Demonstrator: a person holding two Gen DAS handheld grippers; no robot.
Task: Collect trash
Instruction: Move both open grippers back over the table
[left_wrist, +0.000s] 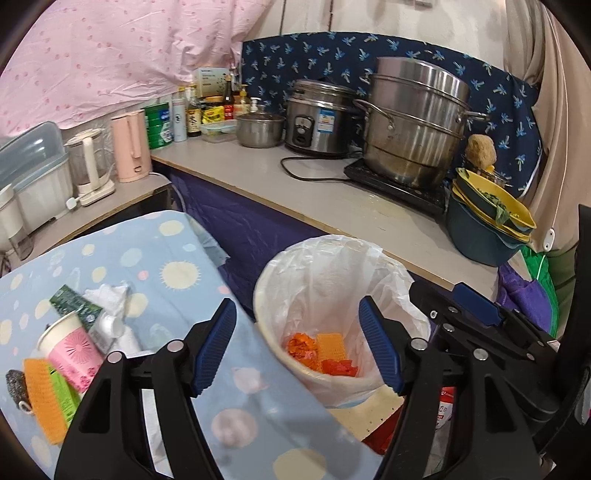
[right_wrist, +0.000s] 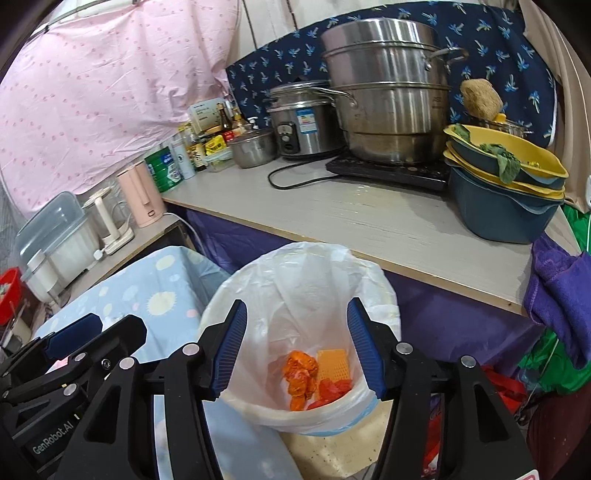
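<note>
I hold both grippers above the bin (right_wrist: 258, 398), which stands on the floor between the table (left_wrist: 155, 266) and the counter (right_wrist: 369, 221). My left gripper (left_wrist: 297, 343) is spread with nothing between its blue pads; one pad hangs over the table edge, the other over the bin's mouth. My right gripper (right_wrist: 297, 349) is spread too and empty, both pads framing the bin's opening. A white liner (right_wrist: 314, 280) is folded over the bin's rim. At the bottom lie orange wrappers (right_wrist: 301, 376) and a yellow ribbed pad (right_wrist: 334, 363), touching each other. On the table, at the left, more trash sits together: a pink cup (left_wrist: 70, 347) lying on its side, a green packet (left_wrist: 75, 302), crumpled tissue (left_wrist: 107, 295) and an orange scrubber (left_wrist: 44, 398).
</note>
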